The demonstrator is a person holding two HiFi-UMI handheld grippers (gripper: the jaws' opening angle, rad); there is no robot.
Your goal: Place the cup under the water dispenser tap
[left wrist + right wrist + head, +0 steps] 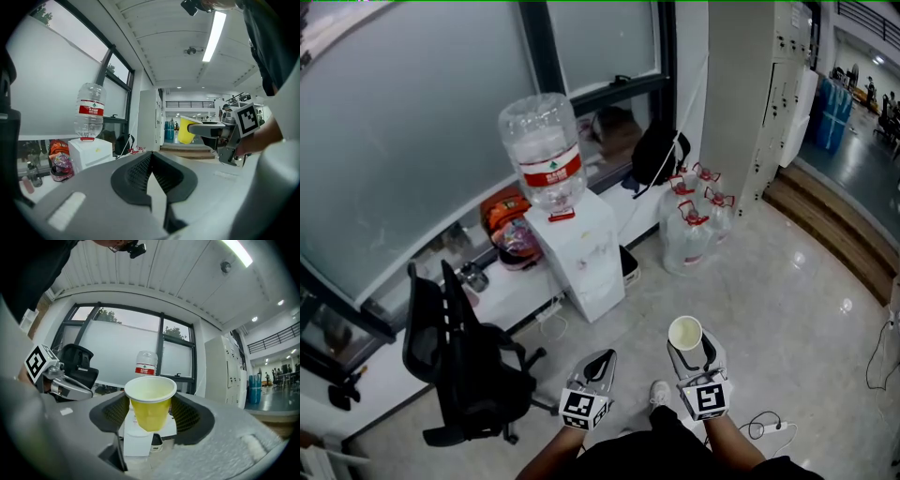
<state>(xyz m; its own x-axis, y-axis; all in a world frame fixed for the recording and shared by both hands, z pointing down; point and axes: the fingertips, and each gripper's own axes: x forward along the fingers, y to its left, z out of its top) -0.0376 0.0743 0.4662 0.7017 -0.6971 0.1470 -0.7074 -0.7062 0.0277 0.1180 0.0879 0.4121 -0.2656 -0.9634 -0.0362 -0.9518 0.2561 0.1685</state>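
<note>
A yellow cup [149,408] with a white inside is seen; the far dispenser [586,258] is coloured white, its bottle [542,141] banded red.

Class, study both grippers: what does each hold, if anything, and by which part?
The right gripper holds the yellow cup upright, jaws pressing opposite sides of its wall below the rim. The left gripper, jaws together, holds nothing.
</note>
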